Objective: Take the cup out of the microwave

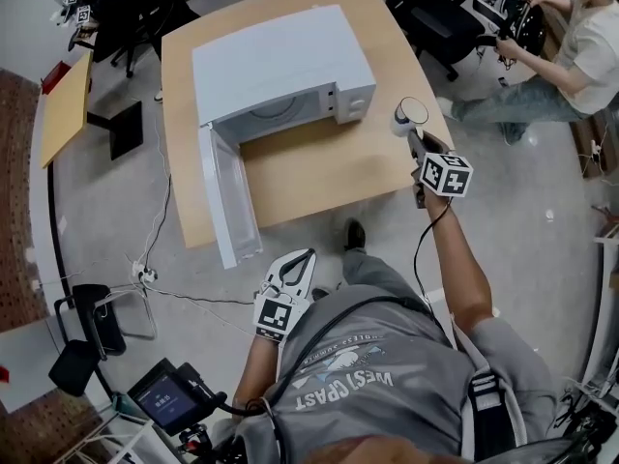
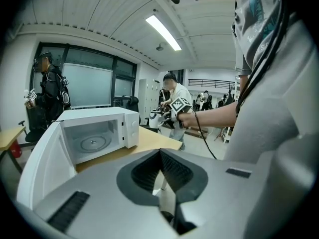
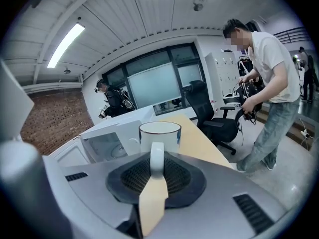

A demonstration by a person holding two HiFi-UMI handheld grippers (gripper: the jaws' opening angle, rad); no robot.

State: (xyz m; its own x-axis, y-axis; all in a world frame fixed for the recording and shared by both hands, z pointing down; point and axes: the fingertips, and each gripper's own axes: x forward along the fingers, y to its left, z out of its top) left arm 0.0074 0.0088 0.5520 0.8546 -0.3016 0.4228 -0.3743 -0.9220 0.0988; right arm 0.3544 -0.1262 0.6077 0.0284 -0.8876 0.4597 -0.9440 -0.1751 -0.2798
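Note:
The white cup (image 1: pixel 411 114) is outside the microwave, over the wooden table's right edge beside the control panel. My right gripper (image 1: pixel 418 141) is shut on its handle (image 3: pixel 156 159), and the cup body (image 3: pixel 159 135) stands upright just beyond the jaws. I cannot tell whether the cup rests on the table. The white microwave (image 1: pixel 280 66) has its door (image 1: pixel 232 201) swung open toward me, and its cavity with the glass turntable (image 2: pixel 93 143) holds nothing. My left gripper (image 1: pixel 302 257) hangs low near my body, off the table, shut with nothing in it (image 2: pixel 160 156).
The wooden table (image 1: pixel 319 167) has bare top in front of the microwave. A person in a white shirt (image 1: pixel 580 46) works at the back right beside black office chairs (image 1: pixel 440 17). Cables (image 1: pixel 164 288) run across the floor on the left, near a smaller table (image 1: pixel 66 104).

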